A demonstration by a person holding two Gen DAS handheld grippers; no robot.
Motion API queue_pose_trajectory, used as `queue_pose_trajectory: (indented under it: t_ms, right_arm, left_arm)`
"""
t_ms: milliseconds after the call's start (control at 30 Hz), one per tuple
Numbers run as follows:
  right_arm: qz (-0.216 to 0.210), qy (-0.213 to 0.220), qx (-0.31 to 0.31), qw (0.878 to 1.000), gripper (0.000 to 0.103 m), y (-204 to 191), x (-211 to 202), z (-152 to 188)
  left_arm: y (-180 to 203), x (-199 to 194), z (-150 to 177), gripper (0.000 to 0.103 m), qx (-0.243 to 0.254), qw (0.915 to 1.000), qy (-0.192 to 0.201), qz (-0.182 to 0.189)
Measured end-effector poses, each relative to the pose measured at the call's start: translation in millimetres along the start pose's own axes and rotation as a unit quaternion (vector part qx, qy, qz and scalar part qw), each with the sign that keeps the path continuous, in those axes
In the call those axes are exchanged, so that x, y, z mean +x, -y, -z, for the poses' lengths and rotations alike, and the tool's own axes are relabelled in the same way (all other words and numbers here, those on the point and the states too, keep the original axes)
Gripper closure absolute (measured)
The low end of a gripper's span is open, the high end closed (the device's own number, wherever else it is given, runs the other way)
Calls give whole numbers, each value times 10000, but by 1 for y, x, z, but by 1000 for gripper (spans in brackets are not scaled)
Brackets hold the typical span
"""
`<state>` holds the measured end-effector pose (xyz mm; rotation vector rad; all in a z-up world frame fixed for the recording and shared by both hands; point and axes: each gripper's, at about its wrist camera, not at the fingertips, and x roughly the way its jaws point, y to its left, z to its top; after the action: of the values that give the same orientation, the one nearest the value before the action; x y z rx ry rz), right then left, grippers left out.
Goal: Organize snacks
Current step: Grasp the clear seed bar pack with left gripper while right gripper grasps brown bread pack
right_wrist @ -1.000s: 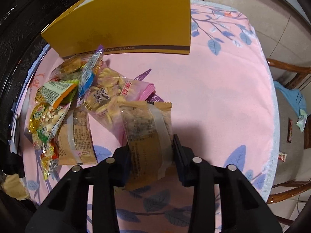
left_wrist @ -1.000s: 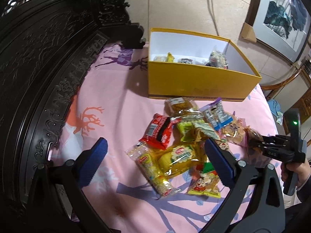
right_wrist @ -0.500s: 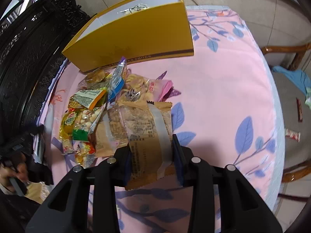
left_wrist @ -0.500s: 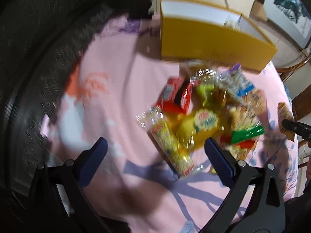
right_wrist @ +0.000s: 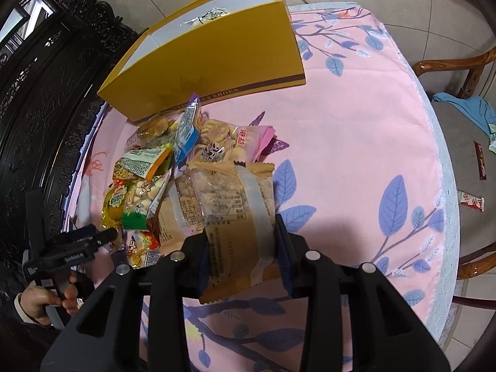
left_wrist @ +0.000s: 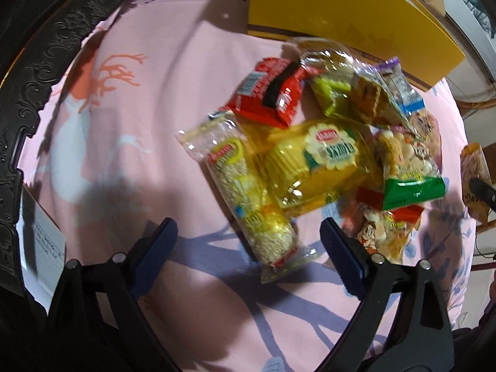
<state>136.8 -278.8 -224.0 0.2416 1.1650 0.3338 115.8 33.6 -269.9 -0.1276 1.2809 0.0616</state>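
Observation:
A pile of snack packets lies on the pink cloth in front of a yellow shoe box (left_wrist: 341, 9) (right_wrist: 217, 62). My left gripper (left_wrist: 248, 249) hangs low over the pile's near end. Its jaws are closing, and the lower end of a long clear rice-snack packet (left_wrist: 245, 192) lies between them, untouched by the blue pads. Beside that packet are a yellow cake packet (left_wrist: 313, 167) and a red packet (left_wrist: 269, 93). My right gripper (right_wrist: 241, 248) is shut on a tan packet (right_wrist: 232, 204), held above the cloth. The left gripper (right_wrist: 93, 238) shows in the right wrist view too.
Dark carved wood furniture (left_wrist: 37, 62) curves along the cloth's left side. A white paper (left_wrist: 40, 248) sits at its edge. A wooden chair (right_wrist: 465, 71) with a blue cloth (right_wrist: 471, 108) and loose wrappers (right_wrist: 471, 201) stands to the right. The box holds a few packets (right_wrist: 207, 18).
The left gripper has dropped toward the pile and tilted down, so the snacks look larger and the box's inside has left its view. The right gripper has risen slightly with the tan packet.

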Motion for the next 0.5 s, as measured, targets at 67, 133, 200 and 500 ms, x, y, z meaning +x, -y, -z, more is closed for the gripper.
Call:
queue_pose_trajectory:
  t_ms: [67,133,200,500]
  right_arm:
    - [-16,-13,15,10000,66,0,1,0]
    - [-14,-20,27,10000,66,0,1,0]
    - [-46,-32,71,10000,66,2,1,-1]
    - [12,25,128,9999,66,3,-2,-1]
  left_arm:
    - [0,3,-2,16,-25,10000,-45,-6]
    - [-4,9,-5,21,-142,9998,-97,-49]
    - [-9,17,-8,26,-296,9994,-188,-53]
    - [-7,12,-18,72,-184,9995,-41,-244]
